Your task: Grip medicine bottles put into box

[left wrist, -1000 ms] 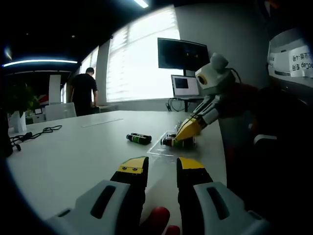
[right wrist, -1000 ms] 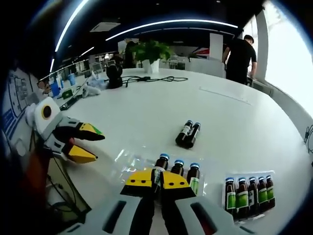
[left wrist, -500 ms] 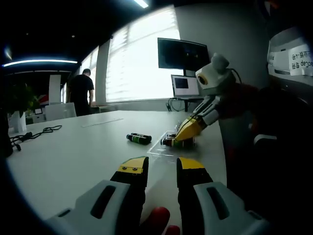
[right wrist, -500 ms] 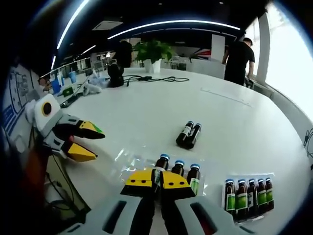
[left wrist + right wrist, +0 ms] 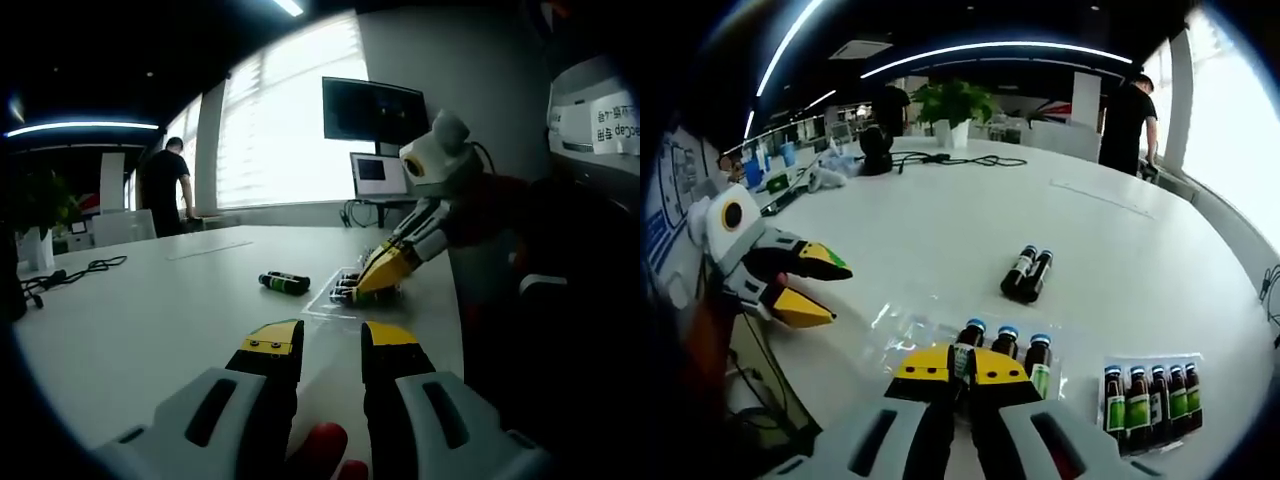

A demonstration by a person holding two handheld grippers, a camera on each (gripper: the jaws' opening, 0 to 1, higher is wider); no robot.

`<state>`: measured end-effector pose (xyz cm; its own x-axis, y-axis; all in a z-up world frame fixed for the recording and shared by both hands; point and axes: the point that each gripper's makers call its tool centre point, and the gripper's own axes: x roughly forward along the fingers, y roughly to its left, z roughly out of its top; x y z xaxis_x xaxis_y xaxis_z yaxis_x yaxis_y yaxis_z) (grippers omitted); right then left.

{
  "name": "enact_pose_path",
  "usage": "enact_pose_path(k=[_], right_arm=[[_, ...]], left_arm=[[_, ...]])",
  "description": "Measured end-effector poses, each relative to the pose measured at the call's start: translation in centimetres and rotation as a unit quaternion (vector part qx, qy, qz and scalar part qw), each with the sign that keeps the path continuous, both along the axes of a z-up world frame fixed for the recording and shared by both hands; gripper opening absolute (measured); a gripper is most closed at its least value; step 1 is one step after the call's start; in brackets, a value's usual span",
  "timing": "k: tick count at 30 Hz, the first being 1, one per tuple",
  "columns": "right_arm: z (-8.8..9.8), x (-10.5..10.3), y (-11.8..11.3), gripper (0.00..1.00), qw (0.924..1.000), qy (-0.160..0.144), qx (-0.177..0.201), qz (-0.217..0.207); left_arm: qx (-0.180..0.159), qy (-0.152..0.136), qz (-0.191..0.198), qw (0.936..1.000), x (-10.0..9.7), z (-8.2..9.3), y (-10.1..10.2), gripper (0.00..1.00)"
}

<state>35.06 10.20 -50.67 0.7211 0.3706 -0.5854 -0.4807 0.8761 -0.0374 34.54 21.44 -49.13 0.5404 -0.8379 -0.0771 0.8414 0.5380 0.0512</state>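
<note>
Jaws of the right gripper are sitting close together with only a thin gap, pinched on the nearest medicine bottle of a row of three blue-capped brown bottles lying in a clear plastic tray on the white counter. Beside that held bottle, the second bottle and the third bottle are lying parallel, green labels facing up. To the right of the tray, a second clear box is holding five more bottles packed side by side. Farther out on the counter, a pair of loose bottles is lying touching each other, well apart from the tray.

In the left gripper view, the left gripper is hovering over bare counter with its jaws parted and nothing between them — a red-gloved finger is showing below them. The right gripper is reaching down into the tray there, and the loose pair is lying to its left. In the right gripper view the left gripper is hanging at the counter's near edge, yellow tips spread.

A person in dark clothes is standing by the bright window at the far side.
</note>
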Motion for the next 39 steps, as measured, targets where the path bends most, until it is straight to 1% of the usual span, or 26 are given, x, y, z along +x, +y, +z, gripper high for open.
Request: enact_pose_path(k=[1,2,3,4,6,7,8,13,17,20,24,25,26,27,28,31,32,33,35,36,38,39], right_arm=[[0.0,0.1,0.0,0.01,1.0000,-0.001,0.000,0.002],[0.2,0.4,0.1,0.00,1.0000,-0.009,-0.003,0.003],[0.2,0.4,0.0,0.00,1.0000,-0.009,0.003,-0.002],[0.2,0.4,0.0,0.00,0.9998,0.001,0.018,-0.012],[1.0,0.4,-0.4,0.00,0.9997,-0.006,0.021,-0.014],[1.0,0.3,-0.6,0.00,0.9998,0.001,0.012,-0.015],[1.0,0.3,-0.6,0.00,0.9999,0.001,0.006,-0.013],[0.3,-0.6,-0.3,0.00,0.9998,0.020,-0.004,0.001],[0.2,-0.4,0.1,0.00,0.9997,0.021,-0.010,0.010],[0.0,-0.4,0.3,0.00,0.9994,0.016,-0.025,0.019],[-0.1,-0.4,0.3,0.00,0.9993,0.015,-0.026,0.022],[0.6,0.6,1.1,0.00,0.9996,-0.020,0.000,0.021],[0.2,-0.6,0.0,0.00,0.9995,0.008,-0.020,0.024],[0.4,-1.1,-0.6,0.00,0.9996,0.008,-0.017,0.022],[-0.1,-1.0,-0.1,0.00,0.9996,0.006,-0.017,0.022],[-0.2,-0.8,0.2,0.00,0.9996,0.006,-0.016,0.023],[-0.3,-0.9,0.2,0.00,0.9994,0.010,-0.022,0.025],[-0.3,-0.9,0.3,0.00,0.9991,0.007,-0.030,0.030],[-0.4,-0.9,0.4,0.00,0.9988,0.011,-0.034,0.034],[-0.4,-0.8,0.5,0.00,0.9985,0.006,-0.037,0.040],[-0.3,-0.7,0.3,0.00,0.9988,0.007,-0.035,0.035],[-0.1,-0.6,0.2,0.00,0.9988,0.003,-0.036,0.034]], left_arm=[[0.000,0.000,0.000,1.0000,0.0,0.0,0.0,0.17],[0.000,0.000,0.000,1.0000,0.0,0.0,0.0,0.17],[0.000,0.000,0.000,1.0000,0.0,0.0,0.0,0.17],[0.000,0.000,0.000,1.0000,0.0,0.0,0.0,0.17],[-0.001,0.000,-0.001,1.0000,0.0,0.0,0.0,0.17],[-0.001,0.000,0.000,1.0000,0.0,0.0,0.0,0.17],[0.000,0.000,0.000,1.0000,0.0,0.0,0.0,0.17],[-0.001,0.000,0.000,1.0000,0.0,0.0,0.0,0.17],[0.000,0.000,0.000,1.0000,0.0,0.0,0.0,0.17],[0.000,0.001,0.000,1.0000,0.0,0.0,0.1,0.17],[0.000,0.001,0.000,1.0000,0.0,0.0,0.1,0.17],[0.000,0.001,0.000,1.0000,0.0,0.0,0.1,0.17],[0.000,0.001,0.000,1.0000,0.0,0.0,0.1,0.17],[0.000,0.000,0.001,1.0000,0.0,0.0,0.1,0.17],[0.000,0.000,0.001,1.0000,0.0,0.0,0.1,0.17],[0.000,0.000,0.001,1.0000,0.0,0.0,0.1,0.17],[0.000,0.000,0.000,1.0000,0.0,0.0,0.1,0.17],[0.000,0.000,0.000,1.0000,0.0,0.0,0.1,0.17],[0.000,0.001,0.000,1.0000,0.0,0.0,0.1,0.17],[-0.001,0.001,0.000,1.0000,0.0,0.0,0.1,0.17],[0.000,0.000,0.000,1.0000,0.0,0.0,0.1,0.17],[-0.001,0.001,0.000,1.0000,0.0,0.0,0.1,0.17]])
